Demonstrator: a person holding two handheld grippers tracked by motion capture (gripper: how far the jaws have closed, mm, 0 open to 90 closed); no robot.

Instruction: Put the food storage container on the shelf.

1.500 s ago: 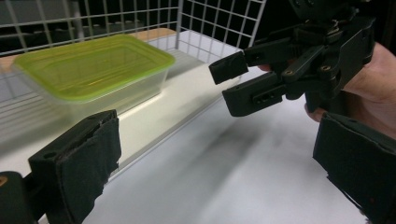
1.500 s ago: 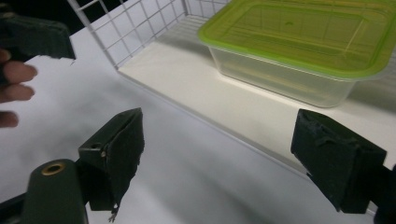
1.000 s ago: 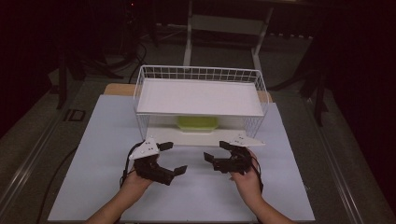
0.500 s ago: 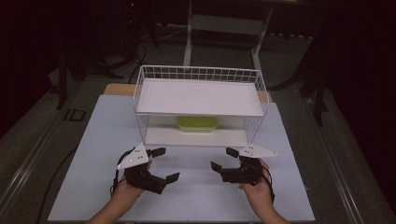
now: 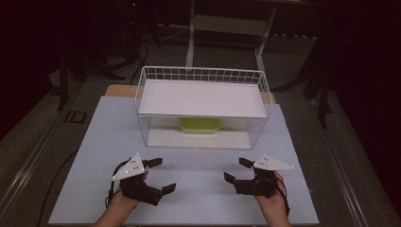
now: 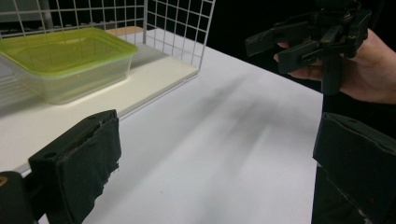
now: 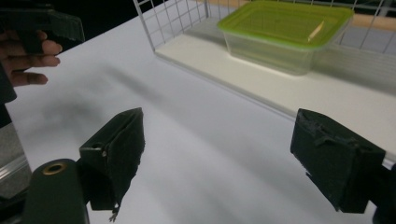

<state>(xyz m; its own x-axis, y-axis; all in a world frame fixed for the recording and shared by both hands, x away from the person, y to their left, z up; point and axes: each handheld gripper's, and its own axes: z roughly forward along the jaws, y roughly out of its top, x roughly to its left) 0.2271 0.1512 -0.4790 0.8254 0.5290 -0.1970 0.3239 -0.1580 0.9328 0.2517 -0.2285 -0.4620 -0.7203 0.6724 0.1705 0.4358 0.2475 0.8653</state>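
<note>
Black left gripper (image 5: 161, 175) and right gripper (image 5: 235, 170) both spread wide, empty, above white table (image 5: 198, 161); green-lidded container (image 5: 199, 125) untouched in wire rack (image 5: 201, 75)

Dark room; white table (image 5: 94, 142); metal frame (image 5: 227, 23) behind.

Clear plastic container (image 7: 280, 42) with glossy green lid, white wire rack (image 5: 201, 75), matt tabletop (image 5: 198, 189).
</note>
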